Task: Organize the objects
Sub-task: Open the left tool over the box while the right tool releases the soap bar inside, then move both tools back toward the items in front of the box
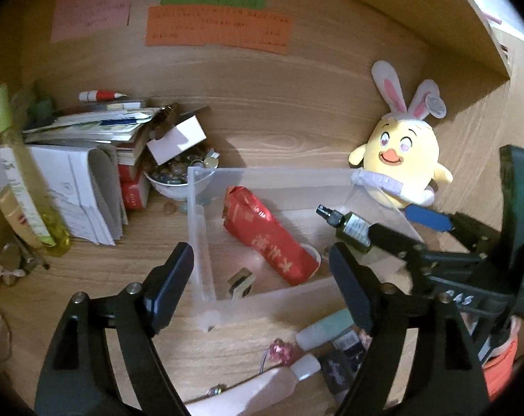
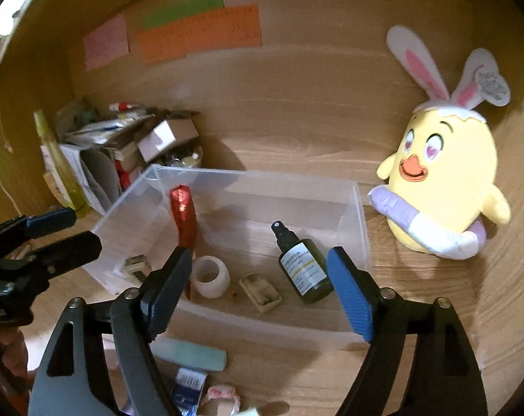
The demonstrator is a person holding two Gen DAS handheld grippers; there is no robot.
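**A cluttered wooden desk nook at home**

This looks like a home study desk set in a wood-grain alcove (image 1: 296, 118). Coloured paper notes (image 1: 216, 29) are stuck to the back panel. A yellow chick plush with rabbit ears (image 2: 445, 180) sits in the right corner. On the left lie stacked books and papers (image 1: 88, 138), a small bowl of trinkets (image 1: 171, 176) and a clear plastic bin (image 2: 360, 228) with toiletries strewn nearby.
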